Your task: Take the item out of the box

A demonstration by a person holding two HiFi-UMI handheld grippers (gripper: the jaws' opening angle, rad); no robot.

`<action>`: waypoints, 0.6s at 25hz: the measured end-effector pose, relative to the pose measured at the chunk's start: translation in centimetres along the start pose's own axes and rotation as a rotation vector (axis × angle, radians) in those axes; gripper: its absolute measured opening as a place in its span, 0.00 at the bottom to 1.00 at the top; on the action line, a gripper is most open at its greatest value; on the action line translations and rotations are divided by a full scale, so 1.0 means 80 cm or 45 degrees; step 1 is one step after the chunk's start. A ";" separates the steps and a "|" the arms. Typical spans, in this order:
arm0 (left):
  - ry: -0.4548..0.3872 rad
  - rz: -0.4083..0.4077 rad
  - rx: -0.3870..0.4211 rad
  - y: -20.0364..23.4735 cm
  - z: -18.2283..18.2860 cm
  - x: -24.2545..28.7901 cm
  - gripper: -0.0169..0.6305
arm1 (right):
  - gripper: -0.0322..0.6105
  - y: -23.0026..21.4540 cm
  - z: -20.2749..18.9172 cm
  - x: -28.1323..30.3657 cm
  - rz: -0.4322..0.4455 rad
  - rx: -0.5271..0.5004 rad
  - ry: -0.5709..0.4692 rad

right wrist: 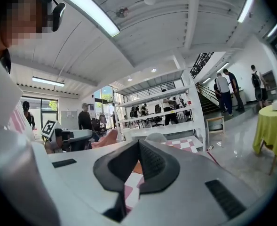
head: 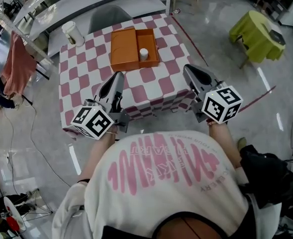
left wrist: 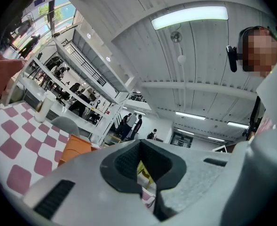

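An open orange box [head: 135, 49] lies at the back middle of the pink-and-white checked table [head: 86, 68], its lid folded out to the left. A small white cylinder [head: 144, 53] stands in the box's right half. My left gripper [head: 118, 76] hovers over the table's near left part, its jaws together and empty. My right gripper [head: 188, 70] hangs over the near right corner, shut on nothing. Both are well short of the box. In the left gripper view the box [left wrist: 75, 148] shows to the left of the shut left gripper [left wrist: 139, 144]. The right gripper [right wrist: 138, 145] points toward the table.
A tall white cup [head: 72, 33] stands at the table's back left corner. A grey chair [head: 109, 15] sits behind the table. A yellow-green covered table [head: 254, 34] is off to the right, and a pink cloth [head: 16, 59] hangs at the left. Cables trail on the floor [head: 32, 133].
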State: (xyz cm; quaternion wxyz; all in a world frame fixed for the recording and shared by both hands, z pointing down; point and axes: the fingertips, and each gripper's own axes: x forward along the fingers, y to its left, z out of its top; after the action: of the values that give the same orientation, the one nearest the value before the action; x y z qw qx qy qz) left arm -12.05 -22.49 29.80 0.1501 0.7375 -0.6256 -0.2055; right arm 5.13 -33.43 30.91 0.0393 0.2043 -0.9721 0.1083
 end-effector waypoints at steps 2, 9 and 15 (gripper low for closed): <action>-0.009 0.006 0.001 -0.001 -0.003 0.010 0.04 | 0.06 -0.010 0.001 0.003 0.013 -0.004 0.003; -0.034 0.050 0.006 0.008 -0.008 0.030 0.04 | 0.06 -0.035 0.000 0.023 0.055 -0.031 0.025; -0.039 0.084 0.005 0.017 -0.007 0.039 0.04 | 0.06 -0.046 0.001 0.039 0.088 -0.029 0.037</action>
State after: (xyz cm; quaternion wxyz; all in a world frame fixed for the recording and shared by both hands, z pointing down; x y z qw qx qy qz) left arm -12.56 -25.79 30.60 0.1458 0.7135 -0.6523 -0.2104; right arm 3.73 -37.94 31.91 0.0519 0.1686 -0.9791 0.1013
